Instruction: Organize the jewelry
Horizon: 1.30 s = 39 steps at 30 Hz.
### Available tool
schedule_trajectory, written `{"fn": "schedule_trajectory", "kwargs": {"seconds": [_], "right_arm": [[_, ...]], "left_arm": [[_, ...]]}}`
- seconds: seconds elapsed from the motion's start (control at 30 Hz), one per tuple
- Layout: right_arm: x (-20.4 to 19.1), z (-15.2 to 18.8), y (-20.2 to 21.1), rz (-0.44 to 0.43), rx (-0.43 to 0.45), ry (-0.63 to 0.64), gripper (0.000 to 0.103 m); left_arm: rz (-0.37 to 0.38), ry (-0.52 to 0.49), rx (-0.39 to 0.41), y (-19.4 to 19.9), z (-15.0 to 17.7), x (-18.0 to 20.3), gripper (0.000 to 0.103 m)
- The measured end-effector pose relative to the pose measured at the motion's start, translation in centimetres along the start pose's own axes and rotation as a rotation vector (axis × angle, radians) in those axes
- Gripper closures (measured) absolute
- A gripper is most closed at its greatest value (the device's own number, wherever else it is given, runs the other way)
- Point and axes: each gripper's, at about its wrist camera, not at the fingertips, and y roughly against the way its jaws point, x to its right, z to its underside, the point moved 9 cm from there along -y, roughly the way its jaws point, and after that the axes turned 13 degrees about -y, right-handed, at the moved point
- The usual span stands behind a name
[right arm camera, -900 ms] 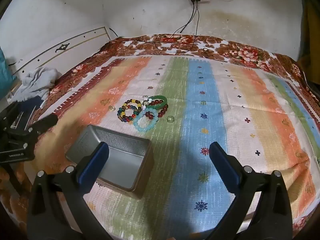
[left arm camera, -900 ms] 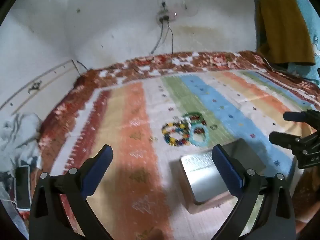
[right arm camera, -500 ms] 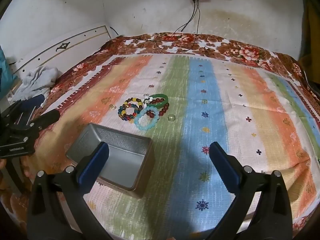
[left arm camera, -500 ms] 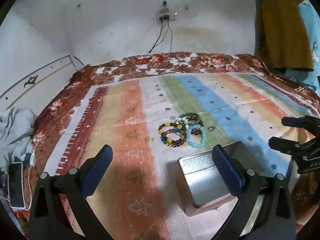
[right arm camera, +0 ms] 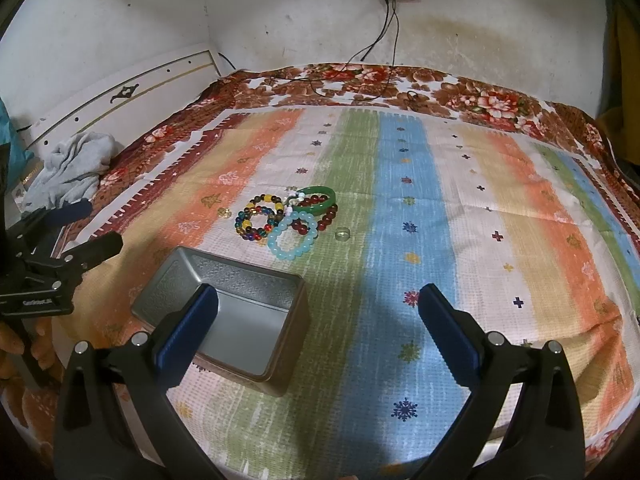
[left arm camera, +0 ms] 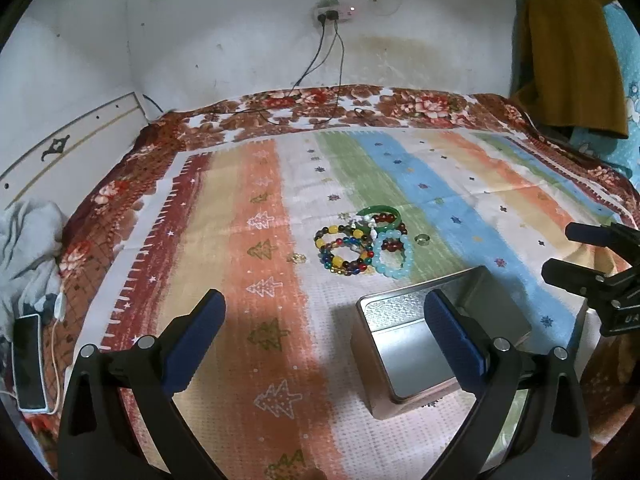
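Note:
A heap of bracelets lies on the striped cloth: a multicoloured bead bracelet [left arm camera: 340, 250] [right arm camera: 258, 218], a light blue bead bracelet [left arm camera: 394, 255] [right arm camera: 290, 240], a dark red bead bracelet [right arm camera: 320, 216] and a green bangle [left arm camera: 378, 216] [right arm camera: 318, 198]. A small ring [left arm camera: 421, 239] [right arm camera: 343, 234] lies right of them, a small gold piece [left arm camera: 297, 258] [right arm camera: 223, 212] left. An empty open metal tin [left arm camera: 436, 332] [right arm camera: 236, 312] stands nearer me. My left gripper [left arm camera: 324, 328] [right arm camera: 86, 224] and right gripper [right arm camera: 318, 320] [left arm camera: 568, 252] are open, empty, short of the heap.
The bed is covered by a striped cloth [right arm camera: 480, 240] over a floral blanket [left arm camera: 360, 108]. A grey garment [right arm camera: 76, 164] and a phone on a cable [left arm camera: 26, 360] lie at the left edge. Cables [left arm camera: 320, 80] hang from a wall socket. Clothes [left arm camera: 572, 48] hang at the right.
The left gripper's view has steadied and tilted, bringing the wall socket and bracelets clearly into view. The right gripper has hardly moved. Both stay open.

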Motion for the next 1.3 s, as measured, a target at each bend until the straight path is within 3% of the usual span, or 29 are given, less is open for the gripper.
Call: {"fn": "schedule_trajectory", "kwargs": {"seconds": [0.5,1.03,1.3], "right_arm": [[0.4,-0.3,0.0,-0.026,0.008,-0.027,0.005],[-0.5,-2.6,-1.8,-0.001,0.017,0.024,0.005],[-0.5,-2.9,-3.4,-0.003,-0.026,0.037,0.005]], "left_arm": [[-0.011,0.031,-0.025,-0.6,0.1,-0.5,0.006],[-0.016,-0.007,-0.053,-2.7,-1.0,0.0,0.006],[-0.013,-0.050,-0.081,-4.5,-1.5,0.3,0.006]]}}
